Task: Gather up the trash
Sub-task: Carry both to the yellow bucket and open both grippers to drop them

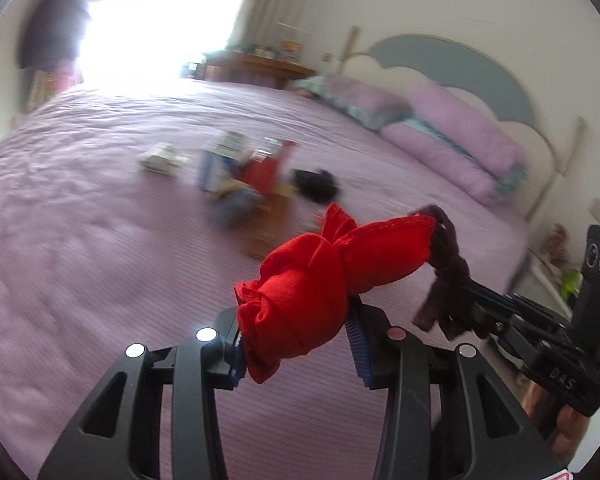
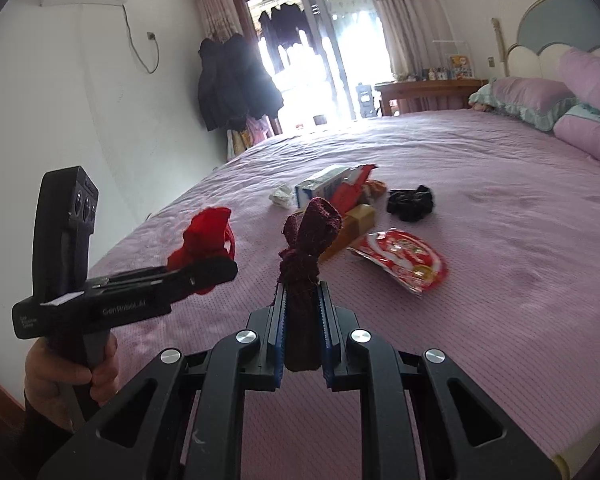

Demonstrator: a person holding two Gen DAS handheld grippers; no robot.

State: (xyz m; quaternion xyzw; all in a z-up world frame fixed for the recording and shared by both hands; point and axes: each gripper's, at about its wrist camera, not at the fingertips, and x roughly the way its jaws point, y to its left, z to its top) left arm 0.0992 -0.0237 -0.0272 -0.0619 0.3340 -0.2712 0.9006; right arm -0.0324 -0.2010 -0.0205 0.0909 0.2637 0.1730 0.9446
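Both grippers are loaded and raised over the bed [image 2: 480,320]. The left gripper [image 1: 296,340] is clamped on a bundled red cloth [image 1: 320,276], which is knotted near its middle and bulges out past the blue pads [image 1: 358,338]. The right gripper [image 2: 302,332] is closed tight on a dark maroon fuzzy cloth [image 2: 306,248], tied into a knot just above the jaws, its upper part standing upright.

The step in hand is judged to be carrying the two pieces away from the bed to wherever trash is gathered — no bin is seen in either view. Both grips should be kept firm, since soft fabric is easily lost from ridged pads when swung; the bundles are best kept apart so the loose maroon tail is not snagged on the other tool.

The rest of the pile is left near the middle of the lilac sheet: a glossy red-and-white foil wrapper [image 2: 402,264] lying flat, a blue-and-white carton [image 2: 320,188], a crumpled white tissue [image 2: 281,196], a tan box-shaped item [image 2: 358,220] and a black frilly scrap [image 2: 410,200] just beside them. The foil is likely to be slippery and crinkly — an edge pinch would suit it — while the carton is rigid and could be taken across its narrow side
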